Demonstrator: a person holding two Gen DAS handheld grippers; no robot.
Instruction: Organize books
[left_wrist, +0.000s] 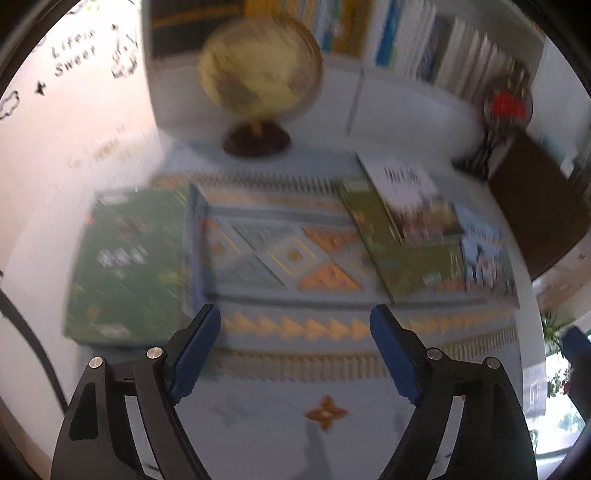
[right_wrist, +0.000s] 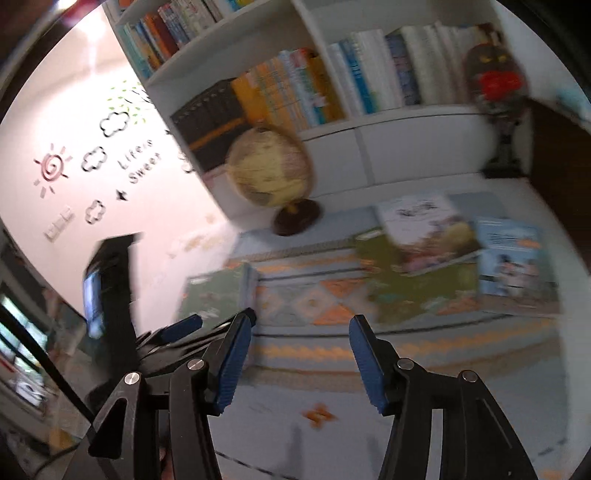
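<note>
A green book (left_wrist: 129, 262) lies flat at the left of a patterned table mat (left_wrist: 280, 251), on top of a blue book whose edge shows. At the right lie an olive-green book (left_wrist: 410, 258), a white-covered book (left_wrist: 413, 195) on top of it, and a light blue book (left_wrist: 484, 258). The same books show in the right wrist view: green (right_wrist: 218, 291), olive (right_wrist: 417, 288), white (right_wrist: 424, 229), light blue (right_wrist: 513, 258). My left gripper (left_wrist: 295, 317) is open and empty above the mat's near edge. My right gripper (right_wrist: 303, 325) is open and empty, with the left gripper (right_wrist: 173, 332) beside it at the left.
A globe (left_wrist: 258, 62) on a dark base stands behind the mat. A white bookshelf (right_wrist: 332, 77) full of upright books is behind it. A dark figure with red (right_wrist: 495, 81) stands at the right. A pink wall with decals (right_wrist: 92, 166) is on the left.
</note>
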